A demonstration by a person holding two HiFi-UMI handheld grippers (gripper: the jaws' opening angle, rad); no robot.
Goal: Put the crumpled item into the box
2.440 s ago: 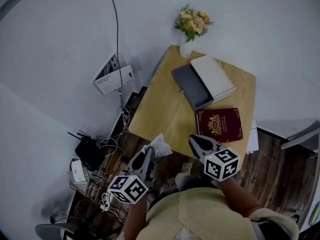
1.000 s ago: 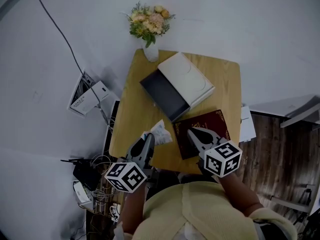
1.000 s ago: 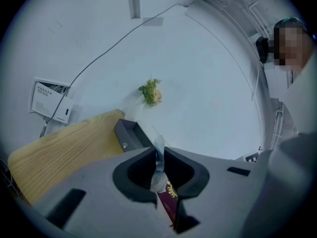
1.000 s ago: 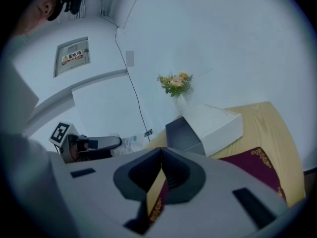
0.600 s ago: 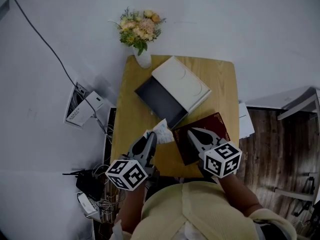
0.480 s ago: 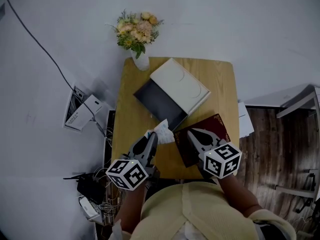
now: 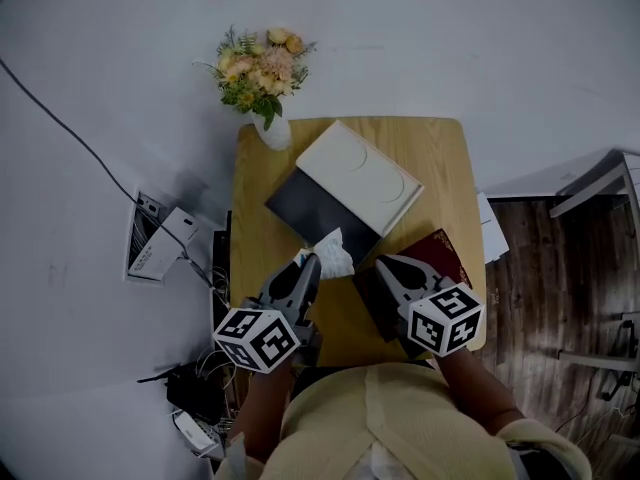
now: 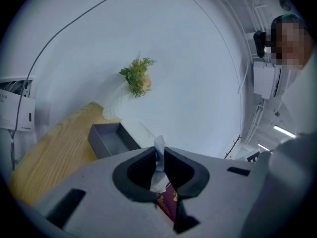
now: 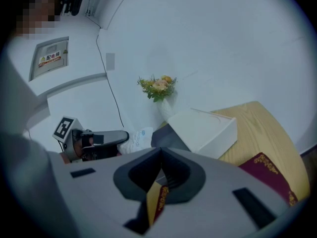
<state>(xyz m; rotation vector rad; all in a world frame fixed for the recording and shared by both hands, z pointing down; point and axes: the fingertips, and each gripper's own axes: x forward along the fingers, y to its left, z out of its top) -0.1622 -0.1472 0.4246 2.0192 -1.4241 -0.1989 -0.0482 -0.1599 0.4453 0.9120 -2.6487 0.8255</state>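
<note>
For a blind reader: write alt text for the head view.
Seen from above, the left gripper pinches a crumpled white item near the open grey box on a wooden table. The right gripper, shut and empty, hovers above a red book.

Honey-coloured wooden tabletop (image 7: 440,168), carrying a dark grey open box (image 7: 305,203) with a cream-white lid (image 7: 360,176). Beside the box, a maroon booklet (image 7: 445,252) patterned with gold scrollwork. Near the box, white crumpled paper item (image 7: 333,253), blue print. Behind the box, pink-and-yellow flower bunch (image 7: 255,68), green leaves.

The person is wearing a pale yellow top (image 7: 400,423); the grey left hand-held gripper (image 7: 310,261) and right hand-held gripper (image 7: 383,262) are bearing black-and-white marker cubes (image 7: 446,320).
</note>
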